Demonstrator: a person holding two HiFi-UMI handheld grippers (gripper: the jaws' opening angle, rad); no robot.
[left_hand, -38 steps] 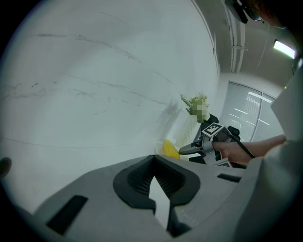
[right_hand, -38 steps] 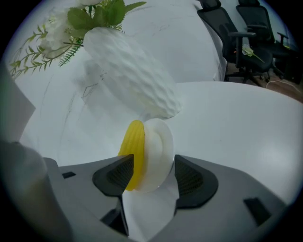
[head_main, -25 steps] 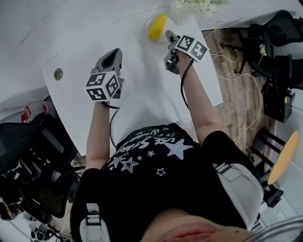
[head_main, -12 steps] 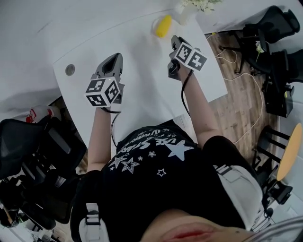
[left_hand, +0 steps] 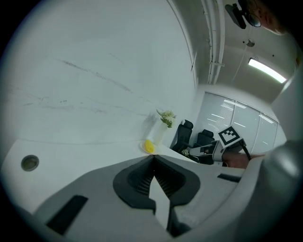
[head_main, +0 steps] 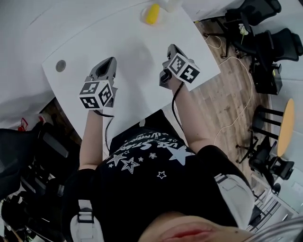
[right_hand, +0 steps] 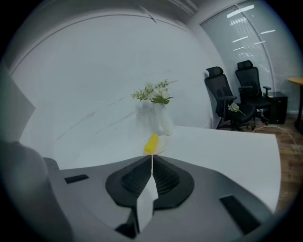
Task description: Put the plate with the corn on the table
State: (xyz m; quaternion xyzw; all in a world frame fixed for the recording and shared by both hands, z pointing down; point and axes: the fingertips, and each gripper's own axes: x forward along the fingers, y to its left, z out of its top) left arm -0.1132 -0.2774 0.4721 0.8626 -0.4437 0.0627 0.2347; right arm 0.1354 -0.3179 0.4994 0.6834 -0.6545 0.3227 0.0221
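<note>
A yellow corn cob (head_main: 152,14) lies on a small white plate (right_hand: 162,143) at the far end of the white table (head_main: 132,42). Both the left gripper view and the right gripper view show the corn (left_hand: 149,147) (right_hand: 151,143) ahead, well beyond the jaws. My left gripper (head_main: 111,61) hovers over the table's left middle, jaws shut with nothing between them. My right gripper (head_main: 170,47) hangs over the right side, short of the plate, its jaws also shut and empty.
A white vase with flowers (right_hand: 158,116) stands just behind the plate. A round cable hole (head_main: 60,65) sits in the table's left corner. Black office chairs (head_main: 265,42) and a cable (head_main: 236,113) on the wooden floor are to the right.
My right gripper has drawn back from the plate toward the table's near edge. The corn and plate stay at the far end. The left gripper has hardly moved.
</note>
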